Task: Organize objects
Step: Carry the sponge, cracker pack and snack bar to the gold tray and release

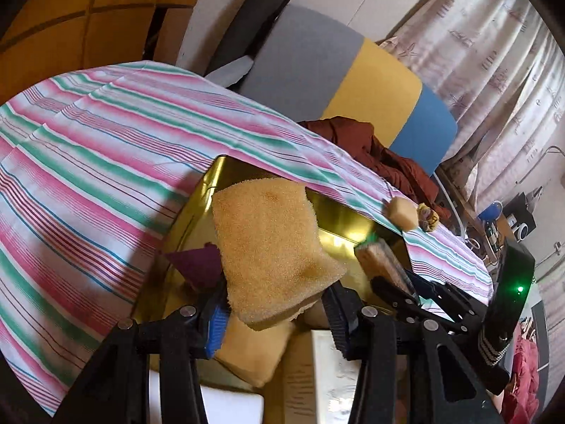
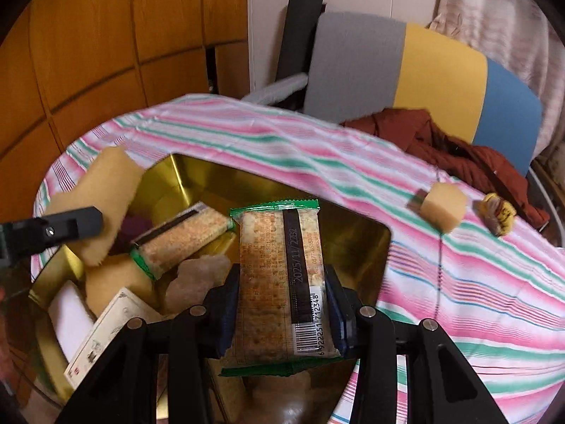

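Observation:
My left gripper (image 1: 277, 314) is shut on a big yellow sponge (image 1: 268, 247), held over the open gold tin (image 1: 335, 219). In the right wrist view the same sponge (image 2: 102, 194) hangs at the tin's left corner with one of the left gripper's fingers (image 2: 74, 226) against it. My right gripper (image 2: 280, 304) is shut on a green-edged cracker packet (image 2: 279, 265), its pads pressing both long sides, above the gold tin (image 2: 247, 187). A second cracker packet (image 2: 180, 240), sponges, a white block and a printed card lie in the tin.
The tin sits on a pink-and-green striped tablecloth (image 2: 459, 282). A small sponge piece (image 2: 443, 208) and a yellow wrapped item (image 2: 498, 213) lie on the cloth to the right. Behind stand a grey, yellow and blue chair (image 2: 438, 67) with a rust-red garment (image 2: 459, 152), and wooden panels on the left.

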The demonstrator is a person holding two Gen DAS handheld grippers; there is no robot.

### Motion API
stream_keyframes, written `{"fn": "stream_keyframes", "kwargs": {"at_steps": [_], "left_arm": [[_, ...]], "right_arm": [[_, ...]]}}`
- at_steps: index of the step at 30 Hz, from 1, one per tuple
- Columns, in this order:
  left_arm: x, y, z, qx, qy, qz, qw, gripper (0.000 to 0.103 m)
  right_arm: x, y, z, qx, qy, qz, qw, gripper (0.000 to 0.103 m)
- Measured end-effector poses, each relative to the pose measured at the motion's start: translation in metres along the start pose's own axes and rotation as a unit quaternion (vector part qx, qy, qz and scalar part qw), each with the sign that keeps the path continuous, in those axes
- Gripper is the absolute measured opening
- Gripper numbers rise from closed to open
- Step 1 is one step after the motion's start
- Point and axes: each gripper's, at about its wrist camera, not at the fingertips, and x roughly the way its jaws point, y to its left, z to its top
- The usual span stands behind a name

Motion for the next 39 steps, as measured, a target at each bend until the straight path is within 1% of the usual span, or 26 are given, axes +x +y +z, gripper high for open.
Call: {"fn": "stream_keyframes", "kwargs": {"at_steps": [2,4,9,12,13,14,15,16,17,19,20,23,28,32,37,39], "left_arm": [[0.002,0.003,0.003,0.005,0.001,0.006,1.0000,0.048],[0.007,0.005,0.005,0.008,0.003,0.012,0.9999,0.048],[0.024,0.005,0.012,0.008,0.012,0.021,0.9997,0.049],[0.030,0.006,0.015,0.001,0.012,0.044,0.9989,0.054],[0.030,0.008,0.015,-0.007,0.011,0.054,0.9985,0.057],[0.029,0.009,0.015,-0.012,0.009,0.057,0.9983,0.063],[0.027,0.011,0.015,-0.021,0.004,0.058,0.9981,0.067],[0.025,0.012,0.014,-0.026,-0.001,0.057,0.9981,0.073],[0.019,0.014,0.012,-0.032,-0.014,0.054,0.9980,0.074],[0.010,0.014,0.008,-0.036,-0.032,0.055,0.9973,0.074],[0.004,0.014,0.003,-0.038,-0.044,0.057,0.9967,0.074],[-0.008,0.013,-0.005,-0.046,-0.064,0.060,0.9951,0.074],[-0.018,0.008,-0.014,-0.052,-0.076,0.065,0.9936,0.074],[-0.029,-0.008,-0.022,-0.038,-0.085,0.065,0.9935,0.074],[-0.038,-0.040,-0.032,0.012,-0.094,0.058,0.9938,0.074],[-0.039,-0.053,-0.037,0.033,-0.093,0.048,0.9940,0.074]], "right_arm": [[0.000,-0.005,-0.003,0.022,-0.002,-0.002,1.000,0.048],[-0.008,-0.011,-0.008,0.046,-0.013,0.011,0.999,0.057],[-0.028,-0.017,-0.023,0.077,-0.037,0.013,0.996,0.060],[-0.040,-0.027,-0.034,0.114,-0.050,0.023,0.992,0.062],[-0.045,-0.032,-0.037,0.129,-0.054,0.030,0.990,0.062],[-0.047,-0.035,-0.040,0.139,-0.056,0.033,0.988,0.063],[-0.050,-0.038,-0.043,0.149,-0.058,0.035,0.987,0.063],[-0.054,-0.041,-0.046,0.158,-0.062,0.036,0.985,0.064],[-0.056,-0.044,-0.048,0.164,-0.066,0.037,0.984,0.064],[-0.060,-0.049,-0.053,0.176,-0.071,0.036,0.981,0.067],[-0.061,-0.051,-0.055,0.180,-0.072,0.036,0.980,0.067],[-0.061,-0.057,-0.060,0.192,-0.068,0.036,0.978,0.067],[-0.061,-0.066,-0.069,0.204,-0.064,0.035,0.976,0.067],[-0.063,-0.073,-0.073,0.214,-0.064,0.031,0.974,0.067],[-0.064,-0.084,-0.079,0.223,-0.062,0.027,0.972,0.067],[-0.064,-0.087,-0.081,0.225,-0.062,0.026,0.972,0.067]]}}
